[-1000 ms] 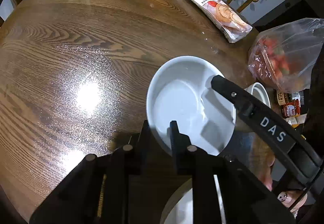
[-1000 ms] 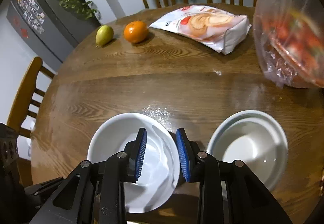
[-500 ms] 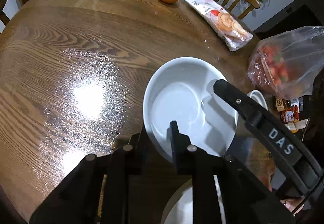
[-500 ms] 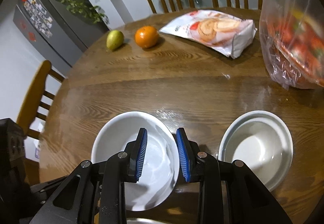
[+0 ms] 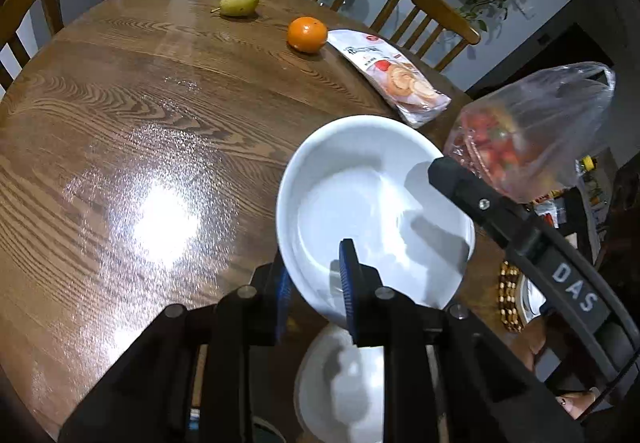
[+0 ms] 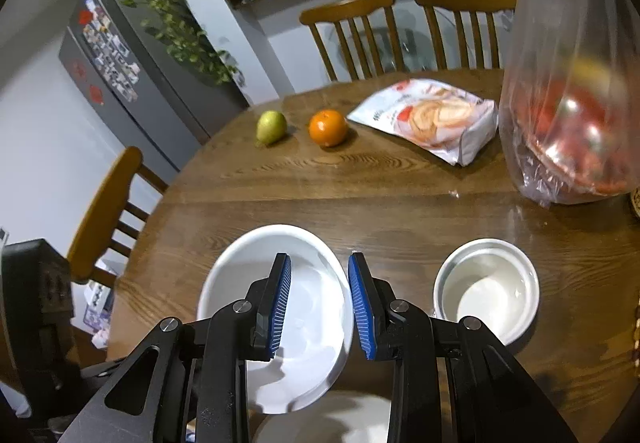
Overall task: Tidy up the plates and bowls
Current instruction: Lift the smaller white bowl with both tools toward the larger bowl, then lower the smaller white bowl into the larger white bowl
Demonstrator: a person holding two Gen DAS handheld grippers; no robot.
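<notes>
Left gripper (image 5: 316, 283): clamped on the near-left rim of the white bowl (image 5: 372, 203), one blue pad inside the bowl and one outside it.
Right gripper (image 6: 318, 307): clamped on the right rim of the same bowl, the rim being pinched between the two blue pads.
White bowl: held between both grippers, raised clear of the round wooden table (image 5: 140, 123) and tilted; a second white dish (image 5: 344, 383) is seen directly beneath it, at the near table edge.
Small bowl (image 6: 486, 289): set on the table to the right of the held bowl, apart from it.
Far side of table: a pear (image 5: 239, 1), an orange (image 5: 306, 35) and a snack packet (image 5: 394, 77) are laid in a row.
Plastic bag (image 6: 572, 95): stood at the right, red contents visible through it.
Surroundings: wooden chairs (image 6: 352, 39) are placed around the table.
</notes>
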